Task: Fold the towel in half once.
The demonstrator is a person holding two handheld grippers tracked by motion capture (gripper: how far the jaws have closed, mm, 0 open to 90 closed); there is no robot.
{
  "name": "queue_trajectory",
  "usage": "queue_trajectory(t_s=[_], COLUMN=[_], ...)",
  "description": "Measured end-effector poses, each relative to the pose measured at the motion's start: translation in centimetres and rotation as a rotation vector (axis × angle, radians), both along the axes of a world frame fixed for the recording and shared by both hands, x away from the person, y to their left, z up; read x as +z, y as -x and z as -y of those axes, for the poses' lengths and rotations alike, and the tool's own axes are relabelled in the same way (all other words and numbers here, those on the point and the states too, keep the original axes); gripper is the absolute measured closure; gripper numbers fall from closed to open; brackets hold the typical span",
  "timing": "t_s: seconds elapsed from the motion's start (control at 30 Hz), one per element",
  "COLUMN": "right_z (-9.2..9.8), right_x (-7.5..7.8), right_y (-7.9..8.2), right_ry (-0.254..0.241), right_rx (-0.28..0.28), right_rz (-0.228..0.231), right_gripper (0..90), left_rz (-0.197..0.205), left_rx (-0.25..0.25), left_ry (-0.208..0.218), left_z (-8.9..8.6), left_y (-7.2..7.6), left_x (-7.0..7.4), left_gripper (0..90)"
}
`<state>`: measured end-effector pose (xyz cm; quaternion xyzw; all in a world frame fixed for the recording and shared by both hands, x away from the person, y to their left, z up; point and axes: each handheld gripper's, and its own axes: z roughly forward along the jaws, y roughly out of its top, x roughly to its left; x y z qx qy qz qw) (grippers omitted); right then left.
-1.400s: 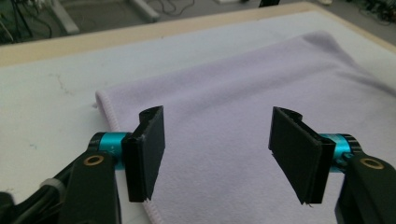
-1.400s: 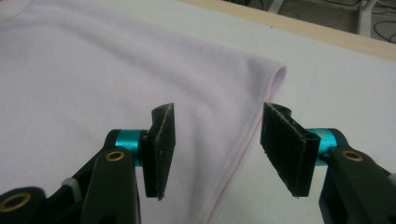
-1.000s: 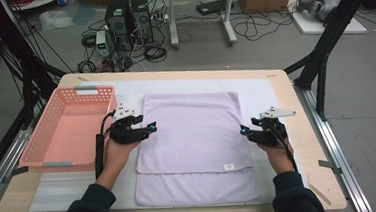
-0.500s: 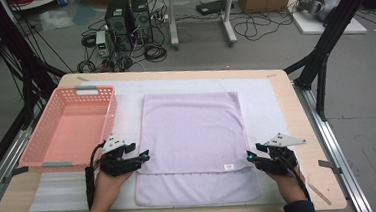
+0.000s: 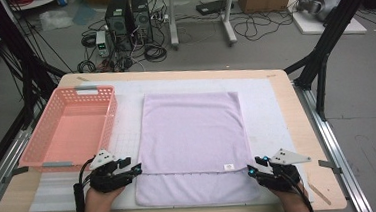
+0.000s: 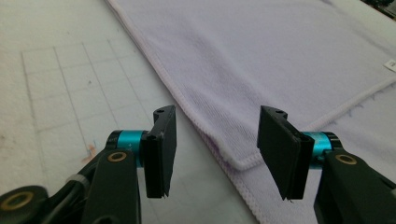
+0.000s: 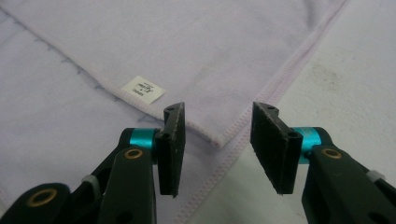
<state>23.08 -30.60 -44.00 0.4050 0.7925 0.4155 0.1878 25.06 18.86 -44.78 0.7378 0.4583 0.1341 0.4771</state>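
A lilac towel (image 5: 192, 136) lies flat on the white mat (image 5: 271, 110) in the middle of the table (image 5: 306, 143), folded so that its upper layer stops short of the near edge and a strip of the lower layer shows in front. A small white label (image 5: 227, 167) sits on the upper layer's near hem, toward the right.

The left gripper (image 5: 133, 171) is low at the towel's near left corner. In the left gripper view its jaws stand apart with the folded upper layer's corner (image 6: 240, 161) between them, pads not pressing on the cloth; they have just been closing.

The right gripper (image 5: 250, 171) is at the near right corner. In the right gripper view its jaws are likewise parted, the upper layer's stitched corner (image 7: 215, 139) lying in the gap, untouched by either pad, with the label (image 7: 142, 88) just beyond the left jaw; these jaws too have just been closing.

A pink plastic basket (image 5: 34, 152) stands on the table left of the towel, apart from it
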Motion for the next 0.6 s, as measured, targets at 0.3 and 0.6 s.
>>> queue_trajectory(t_s=[0.3,0.6], right_z=[0.0,-0.9], right_x=[-0.2,-0.8], right_y=[0.0,-0.1], right_ry=[0.017,0.053], right_rx=[0.021,0.055], right_rz=[-0.002,0.014], right_gripper=[54.9,54.7], left_rz=[-0.024,0.012], left_rx=[-0.047,-0.069], left_ry=[-0.062,-0.136], left_z=[1.1,1.7], left_y=[0.2,0.5], left_x=[-0.3,-0.1], left_gripper=[61.1,84.2])
